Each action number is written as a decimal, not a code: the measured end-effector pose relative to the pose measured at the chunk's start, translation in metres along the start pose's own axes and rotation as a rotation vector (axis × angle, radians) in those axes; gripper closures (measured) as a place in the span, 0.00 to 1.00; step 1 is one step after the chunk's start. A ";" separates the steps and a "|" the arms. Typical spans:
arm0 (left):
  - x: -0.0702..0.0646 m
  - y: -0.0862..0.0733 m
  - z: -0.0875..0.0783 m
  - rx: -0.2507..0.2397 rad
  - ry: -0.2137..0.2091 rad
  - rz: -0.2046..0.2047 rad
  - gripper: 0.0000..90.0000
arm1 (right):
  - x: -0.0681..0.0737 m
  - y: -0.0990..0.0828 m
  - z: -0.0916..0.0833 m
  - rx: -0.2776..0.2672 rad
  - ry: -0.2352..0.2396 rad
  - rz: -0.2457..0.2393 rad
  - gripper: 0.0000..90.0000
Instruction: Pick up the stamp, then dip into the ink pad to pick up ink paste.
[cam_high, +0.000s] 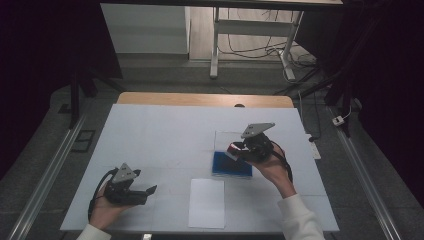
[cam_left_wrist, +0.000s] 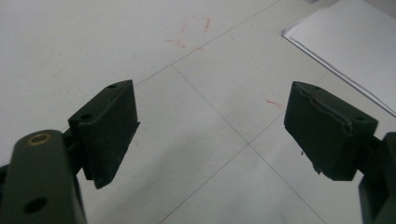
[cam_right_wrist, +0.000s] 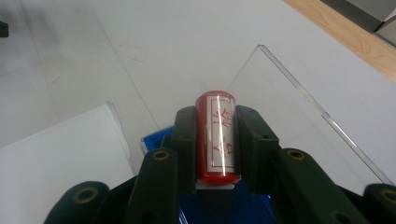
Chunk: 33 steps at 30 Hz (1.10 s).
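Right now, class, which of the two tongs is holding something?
The right tongs, raised over the blue pad, are shut on a red stamp. The left tongs are open with bare table between them.

The left gripper (cam_left_wrist: 212, 133) hangs over the white table (cam_left_wrist: 93, 46), its black fingers (cam_left_wrist: 109, 128) spread wide with nothing between them. Faint red marks (cam_left_wrist: 194, 35) lie at twelve o'clock; a white paper sheet (cam_left_wrist: 350, 42) at two o'clock.

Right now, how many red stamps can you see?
1. The red stamp is squeezed between the right gripper's jaws, above the blue ink pad.
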<state>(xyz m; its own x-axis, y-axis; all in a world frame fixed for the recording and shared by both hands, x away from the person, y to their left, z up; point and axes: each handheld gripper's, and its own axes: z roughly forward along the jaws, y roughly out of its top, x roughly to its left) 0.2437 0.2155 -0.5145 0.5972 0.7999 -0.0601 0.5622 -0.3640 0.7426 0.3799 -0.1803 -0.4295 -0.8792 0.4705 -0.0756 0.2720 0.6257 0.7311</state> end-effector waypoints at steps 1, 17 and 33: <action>0.000 0.000 0.000 0.001 -0.001 0.000 0.20 | 0.000 0.000 0.000 0.002 -0.001 -0.005 0.77; 0.000 0.000 0.000 0.003 0.000 0.002 0.20 | 0.001 -0.004 0.017 0.103 -0.024 -0.019 0.77; 0.000 0.000 0.001 0.006 -0.002 0.008 0.20 | -0.001 -0.013 0.040 0.177 -0.038 -0.012 0.77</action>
<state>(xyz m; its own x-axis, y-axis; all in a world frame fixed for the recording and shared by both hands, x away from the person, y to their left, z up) 0.2437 0.2152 -0.5152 0.6028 0.7960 -0.0550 0.5603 -0.3733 0.7394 0.3928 -0.1641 -0.4659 -0.8683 0.4833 -0.1117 0.3289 0.7295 0.5997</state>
